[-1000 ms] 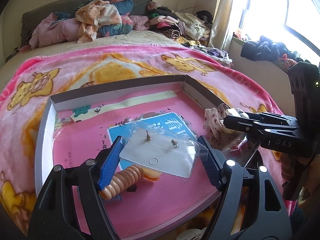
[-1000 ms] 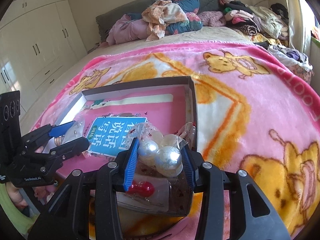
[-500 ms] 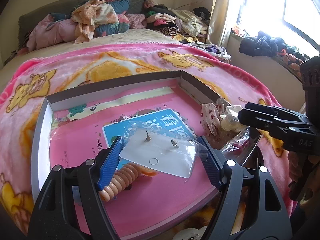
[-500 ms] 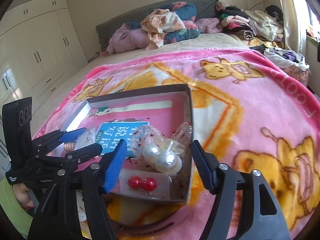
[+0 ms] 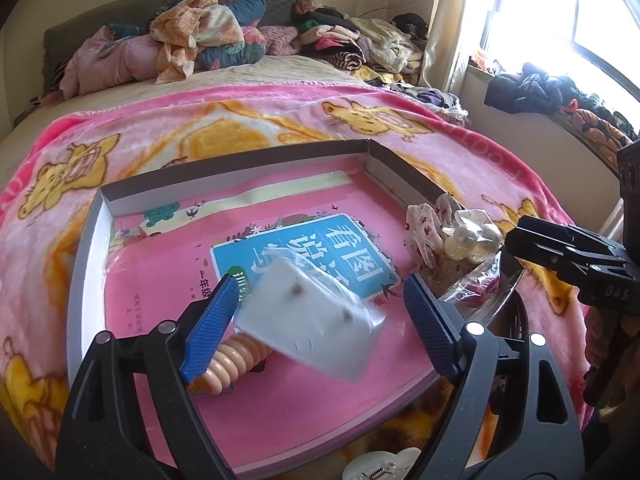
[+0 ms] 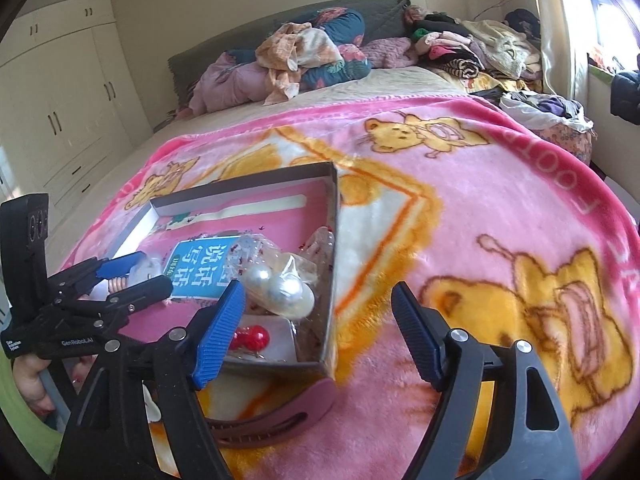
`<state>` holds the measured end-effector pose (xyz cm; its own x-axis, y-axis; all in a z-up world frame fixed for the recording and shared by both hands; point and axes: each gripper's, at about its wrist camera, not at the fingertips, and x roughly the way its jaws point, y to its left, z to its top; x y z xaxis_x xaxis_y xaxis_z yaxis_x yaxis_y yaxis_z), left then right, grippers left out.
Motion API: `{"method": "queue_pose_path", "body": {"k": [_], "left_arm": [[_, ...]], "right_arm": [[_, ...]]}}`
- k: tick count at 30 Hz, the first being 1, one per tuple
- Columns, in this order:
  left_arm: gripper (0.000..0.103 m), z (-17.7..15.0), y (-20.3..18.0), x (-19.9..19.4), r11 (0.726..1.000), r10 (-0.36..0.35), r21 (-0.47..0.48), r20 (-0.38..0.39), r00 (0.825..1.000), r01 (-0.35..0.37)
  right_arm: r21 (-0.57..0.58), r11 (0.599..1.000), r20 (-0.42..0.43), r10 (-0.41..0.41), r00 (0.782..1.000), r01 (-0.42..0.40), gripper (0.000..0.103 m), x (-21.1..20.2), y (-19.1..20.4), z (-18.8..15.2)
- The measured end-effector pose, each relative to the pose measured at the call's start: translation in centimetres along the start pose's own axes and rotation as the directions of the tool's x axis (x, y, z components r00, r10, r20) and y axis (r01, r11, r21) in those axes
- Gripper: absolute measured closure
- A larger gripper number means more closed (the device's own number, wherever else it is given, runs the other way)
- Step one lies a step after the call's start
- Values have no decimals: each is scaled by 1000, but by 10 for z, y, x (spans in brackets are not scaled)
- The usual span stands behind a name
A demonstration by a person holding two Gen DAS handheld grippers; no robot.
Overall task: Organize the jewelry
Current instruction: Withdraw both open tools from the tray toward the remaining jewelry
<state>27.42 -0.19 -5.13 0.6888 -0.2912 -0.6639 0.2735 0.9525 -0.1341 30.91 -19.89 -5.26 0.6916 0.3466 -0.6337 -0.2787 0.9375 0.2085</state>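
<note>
Two grippers hover at the box's near edge on the bed. Left gripper, jaws spread, earring card blurred between them, seemingly dropping inside. Right gripper, jaws spread and empty, beside the pearls in the box's right corner.

Left gripper and right gripper, jaws both spread wide.

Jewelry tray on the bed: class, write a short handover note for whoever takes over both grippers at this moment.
Left gripper: open; the stud earring card, blurred, sits between its fingers, above the tray.
Right gripper: open, empty, at the tray's near right corner.
In the tray: pearl bag, red earrings, coil hair tie.
Left: headband lies outside on the blanket.
</note>
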Motion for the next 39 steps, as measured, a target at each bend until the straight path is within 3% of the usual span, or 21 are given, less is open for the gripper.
{"method": "queue_pose_path", "body": {"k": [3,14,22,26,39], "left_arm": [[23,-1,1,-4,1000,2,-10,8,1000,-2],[12,-7,3,-28,998,13,-55,37,999,-11],[12,-12,1,-53,998,35,-61,86,996,-30],[12,-15,2,-67,997,42,-67,110,993,-35],[12,-27,5,-96,996,62,-78,139,988,-52]], "right_arm": [[5,1000,12,-12,1000,11,22,-5,-1,-2],[1,999,53,-38,998,38,18,-26,2,-8],[-6,999,87,-38,995,39,18,-45,9,-13],[-17,999,107,-35,994,37,12,-55,14,-16],[-67,998,145,6,989,4,11,-81,36,-25]]}}
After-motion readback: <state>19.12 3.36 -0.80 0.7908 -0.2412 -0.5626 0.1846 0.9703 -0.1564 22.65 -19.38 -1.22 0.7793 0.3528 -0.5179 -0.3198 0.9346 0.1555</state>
